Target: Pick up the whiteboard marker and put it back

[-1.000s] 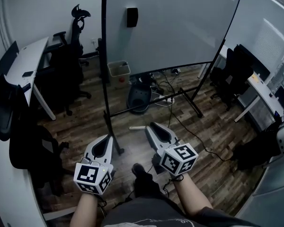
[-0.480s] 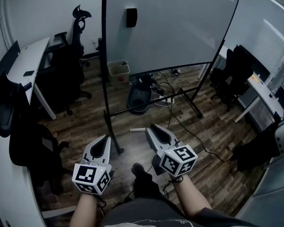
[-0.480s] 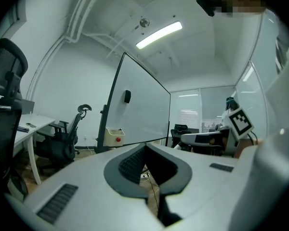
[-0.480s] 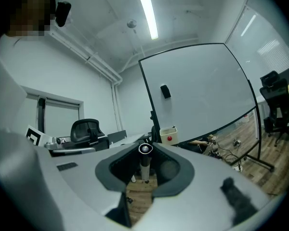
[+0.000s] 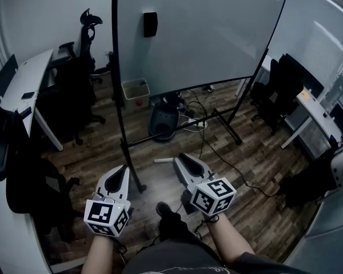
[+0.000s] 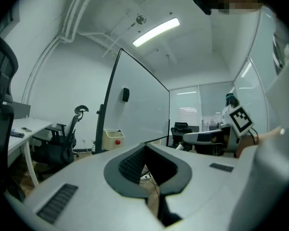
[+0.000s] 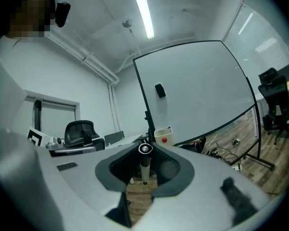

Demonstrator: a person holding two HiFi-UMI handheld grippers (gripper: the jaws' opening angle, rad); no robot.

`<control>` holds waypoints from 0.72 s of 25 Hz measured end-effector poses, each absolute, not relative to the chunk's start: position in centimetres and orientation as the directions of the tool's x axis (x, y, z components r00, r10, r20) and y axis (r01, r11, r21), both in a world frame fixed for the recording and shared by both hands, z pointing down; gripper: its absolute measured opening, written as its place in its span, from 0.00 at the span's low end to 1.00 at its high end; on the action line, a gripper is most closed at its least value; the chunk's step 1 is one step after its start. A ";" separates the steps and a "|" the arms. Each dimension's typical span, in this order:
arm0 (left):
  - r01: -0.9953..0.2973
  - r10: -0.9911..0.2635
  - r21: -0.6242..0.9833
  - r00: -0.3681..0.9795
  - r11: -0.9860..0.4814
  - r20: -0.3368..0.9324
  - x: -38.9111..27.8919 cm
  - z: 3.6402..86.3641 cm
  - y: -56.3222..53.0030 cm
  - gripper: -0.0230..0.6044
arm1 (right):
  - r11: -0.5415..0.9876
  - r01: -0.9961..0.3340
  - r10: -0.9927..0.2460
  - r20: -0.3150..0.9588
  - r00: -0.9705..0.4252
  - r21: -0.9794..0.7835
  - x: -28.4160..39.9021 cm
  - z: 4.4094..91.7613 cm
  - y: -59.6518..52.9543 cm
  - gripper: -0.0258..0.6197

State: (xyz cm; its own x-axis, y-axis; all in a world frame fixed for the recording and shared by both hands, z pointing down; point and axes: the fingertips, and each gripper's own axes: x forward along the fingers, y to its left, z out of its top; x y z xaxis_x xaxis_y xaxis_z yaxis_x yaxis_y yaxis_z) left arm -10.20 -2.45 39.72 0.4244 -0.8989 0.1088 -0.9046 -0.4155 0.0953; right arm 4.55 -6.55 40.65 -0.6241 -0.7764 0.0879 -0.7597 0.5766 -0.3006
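Observation:
A white whiteboard marker (image 5: 162, 160) sticks out sideways to the left from my right gripper (image 5: 180, 160), which is shut on it. In the right gripper view the marker (image 7: 145, 165) stands end-on between the pads, its cap end at the tips of the right gripper (image 7: 145, 150). My left gripper (image 5: 124, 169) hangs beside it, shut and holding nothing; its tips meet in the left gripper (image 6: 145, 147) view. The large whiteboard (image 5: 206, 33) on its rolling stand faces both grippers, with a small black box (image 5: 150, 24) stuck high on it.
The stand's black foot bars (image 5: 226, 124) and loose cables (image 5: 200, 121) lie on the wood floor ahead. A beige bin (image 5: 135, 90) and a round dark device (image 5: 163, 121) sit under the board. Office chairs (image 5: 74, 96) and a desk (image 5: 23, 87) are left, more chairs (image 5: 274, 90) right.
The view and both grippers have shifted a little toward the whiteboard, whose left post now stands further left in the picture. The marker stays in the right gripper.

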 end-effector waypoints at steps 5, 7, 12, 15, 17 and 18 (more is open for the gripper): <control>-0.908 -0.905 0.095 0.416 -0.408 0.091 -10.6 38.8 -6.1 0.06 | 0.579 -0.760 -0.782 0.062 -0.620 -0.295 4.9 39.3 -10.3 0.18; -0.909 -0.905 0.094 0.414 -0.406 0.093 -10.5 38.8 -7.5 0.06 | 0.585 -0.757 -0.781 0.048 -0.622 -0.291 4.8 38.6 -11.9 0.18; -0.916 -0.912 0.097 0.398 -0.390 0.095 -10.6 38.6 -11.1 0.06 | 0.601 -0.745 -0.773 0.026 -0.634 -0.291 4.6 37.4 -15.8 0.18; -0.922 -0.918 0.099 0.383 -0.374 0.099 -10.4 38.3 -13.1 0.06 | 0.618 -0.731 -0.760 0.021 -0.650 -0.290 4.5 36.8 -18.2 0.18; -0.927 -0.923 0.098 0.371 -0.362 0.102 -10.5 38.3 -14.4 0.06 | 0.628 -0.722 -0.751 0.018 -0.660 -0.289 4.2 36.6 -19.8 0.18; -0.930 -0.926 0.098 0.364 -0.354 0.104 -10.6 38.3 -15.2 0.06 | 0.634 -0.717 -0.746 0.017 -0.666 -0.289 4.0 36.6 -20.7 0.18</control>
State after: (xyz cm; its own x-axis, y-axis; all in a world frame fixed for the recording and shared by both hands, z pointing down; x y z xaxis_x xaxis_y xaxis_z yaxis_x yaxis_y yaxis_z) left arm -10.64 -15.16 38.26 0.3635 -0.9258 0.1038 -0.9300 -0.3542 0.0977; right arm 4.01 -20.71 36.57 -0.6659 -0.7458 0.0174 -0.7174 0.6338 -0.2894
